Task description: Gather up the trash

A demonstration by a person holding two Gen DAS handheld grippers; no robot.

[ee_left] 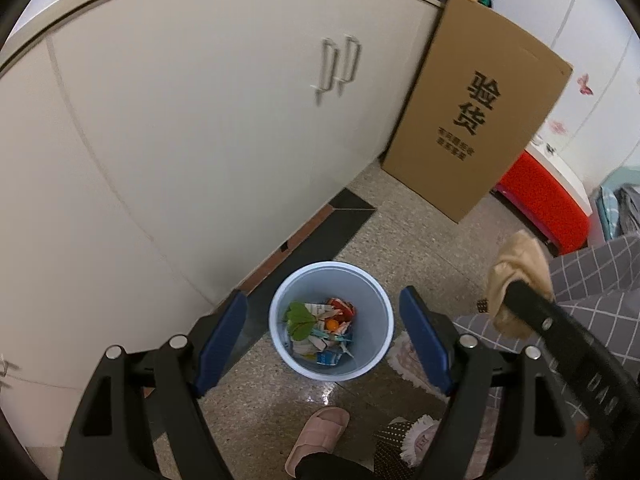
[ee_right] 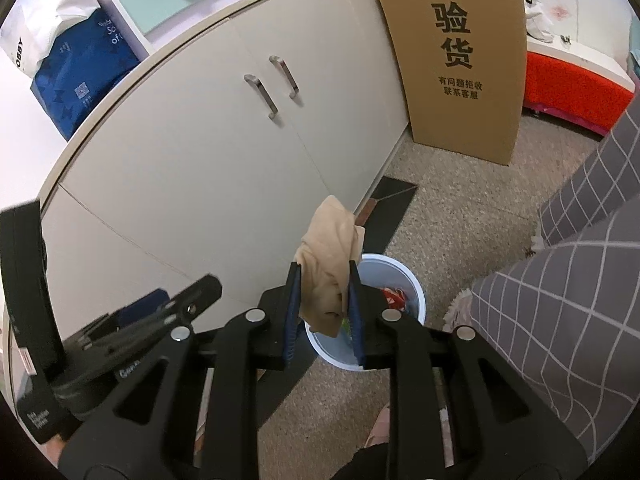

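Observation:
A pale blue trash bin [ee_left: 280, 344] stands on the speckled floor below my left gripper [ee_left: 324, 312], which is open and empty above it. The bin holds crumpled wrappers, a green leaf and an orange bit. My right gripper [ee_right: 325, 276] is shut on a beige crumpled cloth [ee_right: 330, 248] and holds it above the bin's left rim [ee_right: 416, 288]. In the left wrist view the cloth [ee_left: 516, 268] and the right gripper's black arm show at the right, off to the side of the bin.
White cabinet doors [ee_left: 180, 140] with metal handles stand close behind the bin. A tall cardboard box [ee_left: 476, 120] leans beside them, with a red stool [ee_left: 544, 204] further right. A pink slipper [ee_left: 316, 436] and grey checked fabric [ee_right: 568, 320] are nearby.

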